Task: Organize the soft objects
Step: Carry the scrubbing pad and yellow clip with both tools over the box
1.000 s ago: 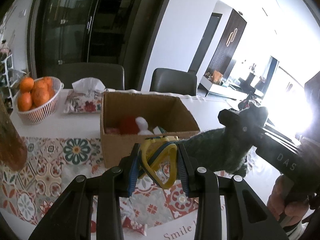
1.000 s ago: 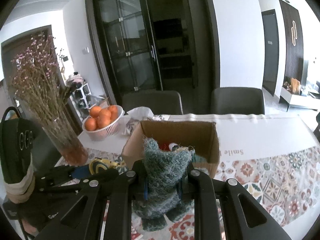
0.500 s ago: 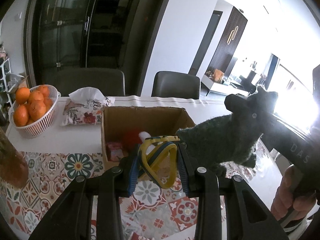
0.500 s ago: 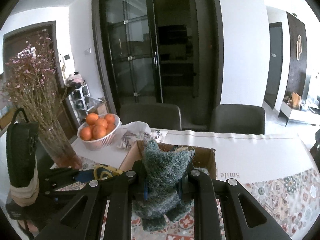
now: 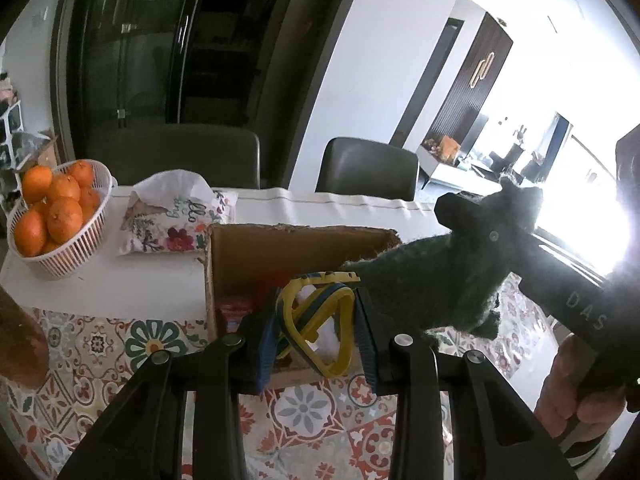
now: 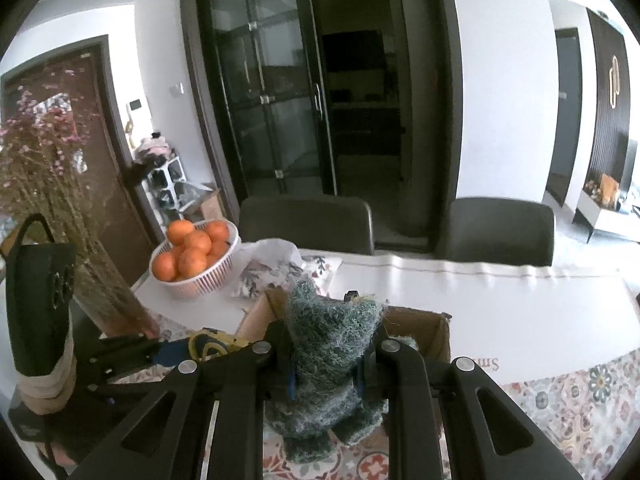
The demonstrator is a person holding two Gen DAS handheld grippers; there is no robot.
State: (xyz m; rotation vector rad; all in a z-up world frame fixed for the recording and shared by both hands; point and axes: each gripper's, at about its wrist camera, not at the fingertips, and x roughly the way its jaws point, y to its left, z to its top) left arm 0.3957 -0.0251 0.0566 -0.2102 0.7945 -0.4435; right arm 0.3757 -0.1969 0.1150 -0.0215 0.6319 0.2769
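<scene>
My left gripper (image 5: pixel 316 332) is shut on a yellow and blue strap toy (image 5: pixel 320 316), held just above the near wall of an open cardboard box (image 5: pixel 280 244). The box holds red, white and pink soft items. My right gripper (image 6: pixel 326 364) is shut on a dark green fuzzy plush (image 6: pixel 332 352), held above the box's near edge (image 6: pixel 420 320). In the left wrist view the plush (image 5: pixel 440 284) and right gripper hang to the right of the box. In the right wrist view the left gripper (image 6: pixel 176 354) with the strap toy (image 6: pixel 208 346) is at the left.
A white basket of oranges (image 5: pixel 52 216) and a floral tissue pack (image 5: pixel 176 216) sit behind and left of the box. A vase of dried flowers (image 6: pixel 80 264) stands at the table's left. Two dark chairs (image 5: pixel 368 168) line the far edge. A patterned runner (image 5: pixel 96 344) covers the near table.
Both grippers have risen and moved forward over the box with their loads still held. The box now sits lower and closer under the fingers in both views.
</scene>
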